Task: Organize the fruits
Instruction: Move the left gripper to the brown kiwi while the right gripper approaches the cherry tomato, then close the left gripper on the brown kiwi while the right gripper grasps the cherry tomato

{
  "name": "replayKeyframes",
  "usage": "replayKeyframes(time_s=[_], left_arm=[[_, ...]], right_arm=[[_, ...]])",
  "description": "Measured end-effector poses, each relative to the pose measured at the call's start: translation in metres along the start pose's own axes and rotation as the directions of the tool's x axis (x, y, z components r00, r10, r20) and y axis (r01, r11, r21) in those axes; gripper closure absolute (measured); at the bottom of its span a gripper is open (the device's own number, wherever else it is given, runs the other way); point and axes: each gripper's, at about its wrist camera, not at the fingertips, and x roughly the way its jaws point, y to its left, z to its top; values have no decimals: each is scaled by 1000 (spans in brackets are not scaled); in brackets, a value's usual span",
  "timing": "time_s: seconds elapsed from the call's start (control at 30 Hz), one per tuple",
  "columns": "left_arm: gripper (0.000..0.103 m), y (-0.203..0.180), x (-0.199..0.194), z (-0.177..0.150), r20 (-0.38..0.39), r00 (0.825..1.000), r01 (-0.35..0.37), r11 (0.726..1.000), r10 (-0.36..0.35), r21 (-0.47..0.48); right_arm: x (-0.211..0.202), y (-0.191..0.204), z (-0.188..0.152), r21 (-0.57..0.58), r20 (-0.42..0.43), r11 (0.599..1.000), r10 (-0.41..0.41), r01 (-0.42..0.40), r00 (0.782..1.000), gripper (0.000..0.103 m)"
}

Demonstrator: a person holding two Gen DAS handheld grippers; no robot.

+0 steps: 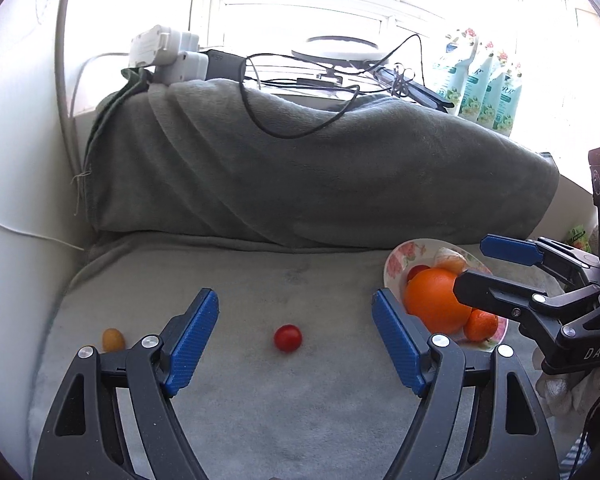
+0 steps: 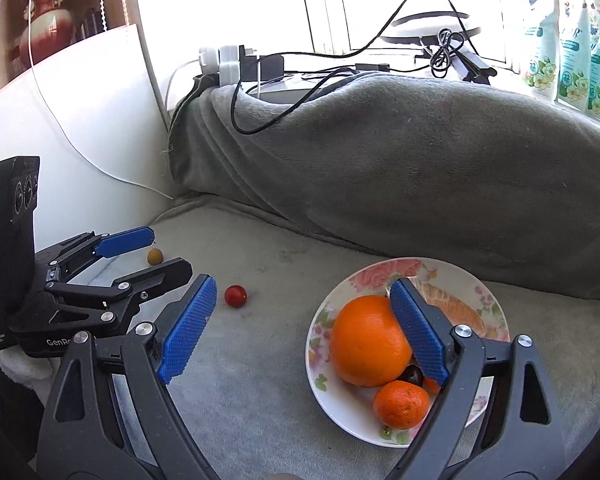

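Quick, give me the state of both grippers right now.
Left gripper: open, holding nothing, red cherry tomato lying between its fingers.
Right gripper: open, holding nothing, over the plate.

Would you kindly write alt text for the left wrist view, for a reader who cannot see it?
The open left claw points at a small red tomato lying on a grey blanket, with a small yellow-orange fruit beside its left finger. To the right, a floral plate holds a large orange and a tangerine, with the open right claw over it.
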Motion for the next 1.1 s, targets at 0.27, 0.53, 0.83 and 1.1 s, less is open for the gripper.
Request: replayKeyframes(time_s=[0.27, 0.53, 0.83, 1.1], left_arm=[[24, 43, 4, -9, -13, 998, -58, 997, 57, -54], [35, 82, 14, -20, -38, 994, -108, 989, 105, -103], [51, 121, 32, -34, -86, 985, -162, 974, 150, -158], [61, 143, 47, -46, -123, 978, -187, 965, 166, -183]], right_arm=[[30, 29, 0, -54, -42, 998, 37, -39, 998, 12], [64, 52, 0, -80, -87, 994, 67, -74, 994, 12], [95, 70, -8, -100, -134, 991, 78, -92, 988, 13], [120, 78, -14, -111, -179, 990, 72, -93, 981, 27]])
